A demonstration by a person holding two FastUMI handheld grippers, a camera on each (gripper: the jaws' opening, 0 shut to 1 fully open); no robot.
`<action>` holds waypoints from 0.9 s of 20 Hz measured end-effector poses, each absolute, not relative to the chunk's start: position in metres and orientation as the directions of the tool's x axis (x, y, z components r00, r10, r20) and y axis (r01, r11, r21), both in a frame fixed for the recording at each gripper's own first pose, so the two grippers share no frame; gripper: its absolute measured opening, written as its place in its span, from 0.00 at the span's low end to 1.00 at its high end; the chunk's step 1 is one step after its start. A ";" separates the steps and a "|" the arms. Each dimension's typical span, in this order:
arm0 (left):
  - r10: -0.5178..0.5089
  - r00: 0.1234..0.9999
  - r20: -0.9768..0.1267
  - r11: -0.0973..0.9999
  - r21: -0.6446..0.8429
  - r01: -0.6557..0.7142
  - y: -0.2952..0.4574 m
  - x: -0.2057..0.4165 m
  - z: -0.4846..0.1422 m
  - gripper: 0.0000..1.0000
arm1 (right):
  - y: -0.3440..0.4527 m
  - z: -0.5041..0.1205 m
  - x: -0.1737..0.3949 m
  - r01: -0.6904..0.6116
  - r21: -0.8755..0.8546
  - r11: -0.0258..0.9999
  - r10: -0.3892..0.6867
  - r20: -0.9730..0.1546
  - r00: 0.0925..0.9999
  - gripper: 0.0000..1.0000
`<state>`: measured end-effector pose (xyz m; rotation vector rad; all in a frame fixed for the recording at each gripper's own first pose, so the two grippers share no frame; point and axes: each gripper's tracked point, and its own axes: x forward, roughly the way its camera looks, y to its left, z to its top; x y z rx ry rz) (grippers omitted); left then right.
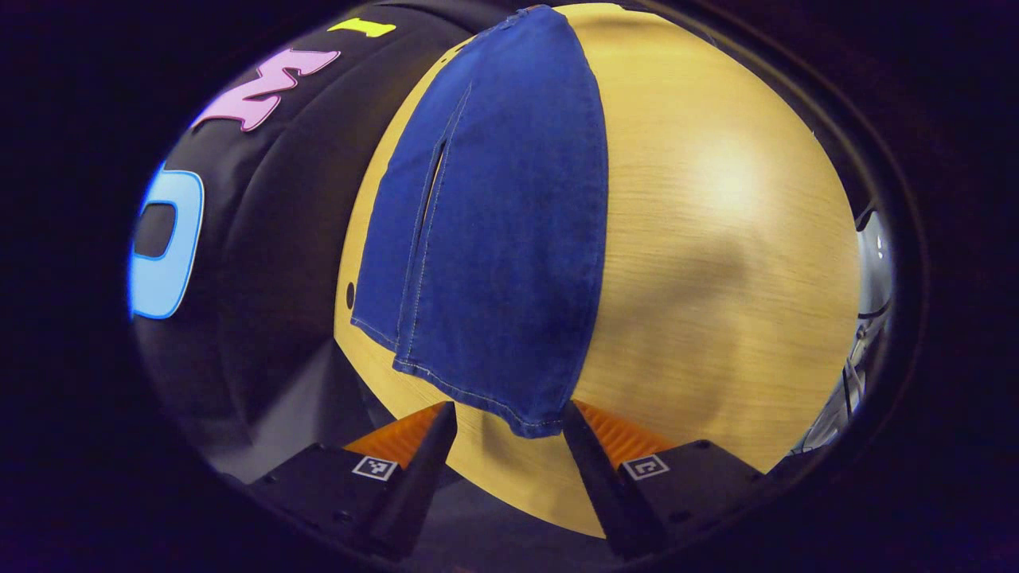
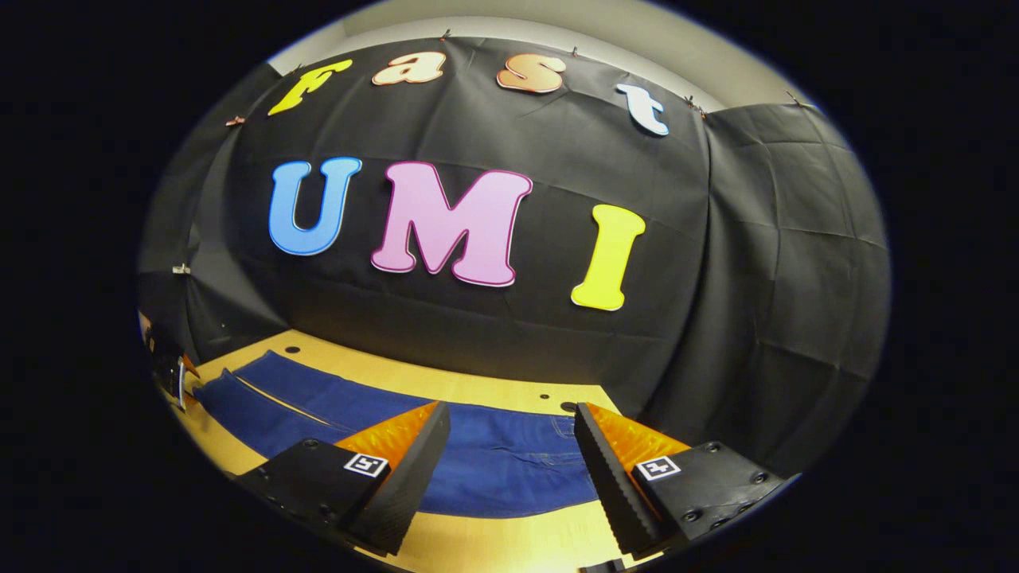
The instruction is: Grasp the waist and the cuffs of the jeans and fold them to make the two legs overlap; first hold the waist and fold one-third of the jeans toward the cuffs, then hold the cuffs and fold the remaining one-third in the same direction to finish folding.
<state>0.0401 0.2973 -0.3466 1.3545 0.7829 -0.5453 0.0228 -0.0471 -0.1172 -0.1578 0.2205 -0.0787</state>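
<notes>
Left gripper view: left claw [image 1: 509, 418] wide | jeans [image 1: 501, 239] waist cut off | right claw [image 2: 512, 422] wide

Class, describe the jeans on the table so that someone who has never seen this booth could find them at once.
Start at the light wooden table standing against the black cloth wall. Stretched flat along it lie the jeans, with the cuffs toward the left gripper and the waist before the right gripper. They are the only dark blue denim, edged with pale stitching.

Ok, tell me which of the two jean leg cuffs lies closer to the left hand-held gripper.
The right-hand cuff in the left gripper view. It reaches down between the left hand-held gripper's open fingers, while the other cuff ends higher up and off toward the table edge.
</notes>
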 end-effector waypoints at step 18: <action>0.149 0.581 -0.800 0.198 0.600 0.775 0.288 0.081 -0.363 0.06 | -0.225 -0.276 0.070 -0.560 -0.721 0.408 0.029 -0.602 0.798 0.96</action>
